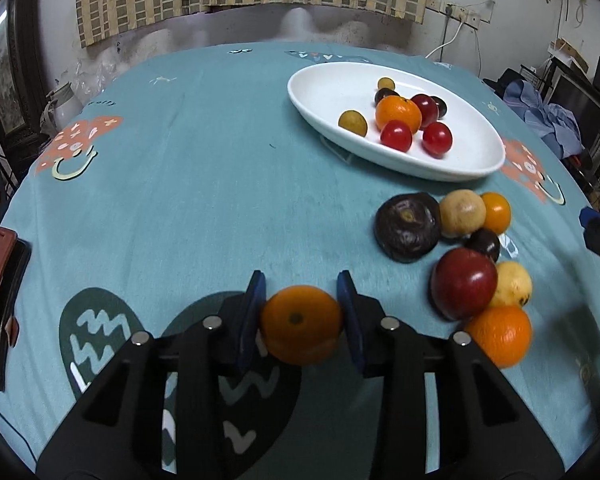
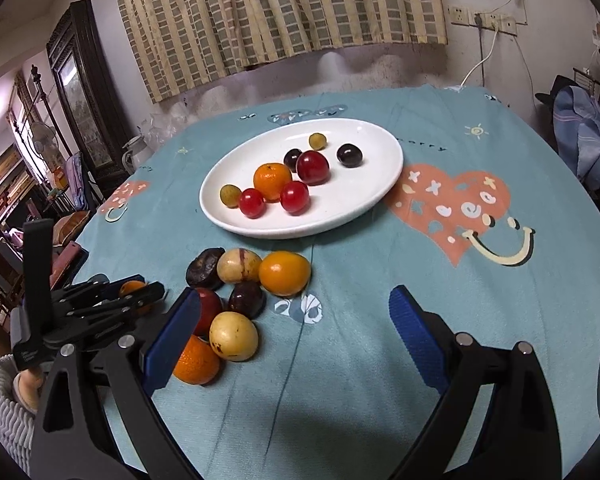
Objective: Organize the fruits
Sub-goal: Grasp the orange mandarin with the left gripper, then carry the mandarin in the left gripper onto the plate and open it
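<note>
On the teal printed cloth of the table [image 1: 204, 168], the left tongs [image 1: 302, 312] tilt steeply down and clamp a smooth orange mandarin [image 1: 301, 323] between their blue ribbed pads [image 1: 255, 300], one pad pressed against each side of the fruit. From the right wrist view the same tongs [image 2: 134, 294] show at the left edge, black linkage folded in, with a sliver of orange between the fingers and a hand in a pale knit sleeve [image 2: 8, 404] below them.

Right tongs [image 2: 296, 344] also point downward, jaws spread wide with nothing between them; their left pad [image 2: 172, 344] hangs in front of the loose pile of fruit [image 2: 236, 304].

That pile lies just beside the held mandarin, to its right: a wrinkled dark round fruit [image 1: 407, 226], a glossy red apple [image 1: 464, 283], two matte yellowish fruits, small dark plums and shiny oranges, all touching one another.

Farther back sits a glossy white oval dish [image 1: 328, 92] holding a mandarin, red cherry tomatoes, dark and greenish grapes.
</note>
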Demonstrator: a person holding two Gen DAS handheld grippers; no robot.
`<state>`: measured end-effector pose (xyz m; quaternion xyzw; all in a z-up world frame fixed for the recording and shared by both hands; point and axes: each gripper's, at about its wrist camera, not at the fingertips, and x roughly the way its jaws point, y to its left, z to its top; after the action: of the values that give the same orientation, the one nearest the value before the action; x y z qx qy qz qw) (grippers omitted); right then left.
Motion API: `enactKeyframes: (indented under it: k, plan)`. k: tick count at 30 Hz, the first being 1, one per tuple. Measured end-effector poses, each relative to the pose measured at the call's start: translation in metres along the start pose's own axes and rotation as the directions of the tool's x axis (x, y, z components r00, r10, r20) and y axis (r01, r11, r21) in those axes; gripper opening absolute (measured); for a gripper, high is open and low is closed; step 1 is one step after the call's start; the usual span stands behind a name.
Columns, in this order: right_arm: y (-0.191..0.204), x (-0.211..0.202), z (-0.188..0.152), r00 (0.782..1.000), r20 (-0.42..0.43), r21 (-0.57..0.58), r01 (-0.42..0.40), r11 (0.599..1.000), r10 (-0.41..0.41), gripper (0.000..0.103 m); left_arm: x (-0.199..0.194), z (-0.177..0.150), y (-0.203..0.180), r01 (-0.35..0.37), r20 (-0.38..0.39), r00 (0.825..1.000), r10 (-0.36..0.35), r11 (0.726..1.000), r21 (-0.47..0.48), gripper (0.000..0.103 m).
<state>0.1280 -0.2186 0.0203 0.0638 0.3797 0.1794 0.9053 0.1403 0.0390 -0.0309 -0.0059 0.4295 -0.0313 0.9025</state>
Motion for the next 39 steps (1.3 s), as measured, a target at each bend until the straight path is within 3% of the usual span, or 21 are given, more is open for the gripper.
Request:
enactKeyframes:
  k: [9, 13, 18, 20, 21, 30, 32, 39]
  plan:
    - [0.01, 0.006, -0.005, 0.998, -0.042, -0.045, -0.043, 0.998, 0.041, 0.095, -0.001, -0.011, -0.006, -0.013, -0.026, 1.0, 0.014, 0.999, 0.035, 0.038]
    - [0.016, 0.015, -0.011, 0.992, -0.1, -0.059, -0.081, 0.995, 0.075, 0.076, -0.006, -0.017, -0.011, -0.029, -0.024, 0.999, 0.031, 0.998, 0.058, 0.037]
    - [0.019, 0.032, -0.021, 0.978, -0.174, -0.045, -0.122, 0.992, 0.112, 0.061, -0.014, -0.025, -0.008, -0.011, -0.024, 1.0, 0.012, 0.998, 0.055, 0.038]
    - [0.018, 0.035, -0.021, 0.977, -0.17, -0.023, -0.137, 0.99, 0.131, 0.057, -0.011, -0.026, -0.009, -0.012, -0.029, 0.999, 0.014, 0.998, 0.055, 0.038]
    - [0.017, 0.036, -0.02, 0.976, -0.172, -0.014, -0.138, 0.99, 0.134, 0.05, -0.011, -0.025, -0.009, -0.015, -0.027, 0.999, 0.017, 0.998, 0.059, 0.038]
    - [0.003, 0.056, -0.023, 0.941, -0.201, 0.166, -0.242, 0.956, 0.273, 0.047, -0.012, -0.026, -0.012, -0.019, -0.023, 1.0, 0.02, 0.998, 0.063, 0.038]
    - [0.004, 0.055, -0.024, 0.93, -0.202, 0.182, -0.273, 0.945, 0.307, 0.035, -0.013, -0.027, -0.012, -0.019, -0.019, 1.0, 0.021, 0.998, 0.059, 0.038]
    - [0.002, 0.044, -0.018, 0.947, -0.172, 0.163, -0.243, 0.956, 0.27, 0.034, -0.027, -0.023, -0.012, -0.008, 0.043, 0.999, 0.005, 0.999, 0.053, 0.037]
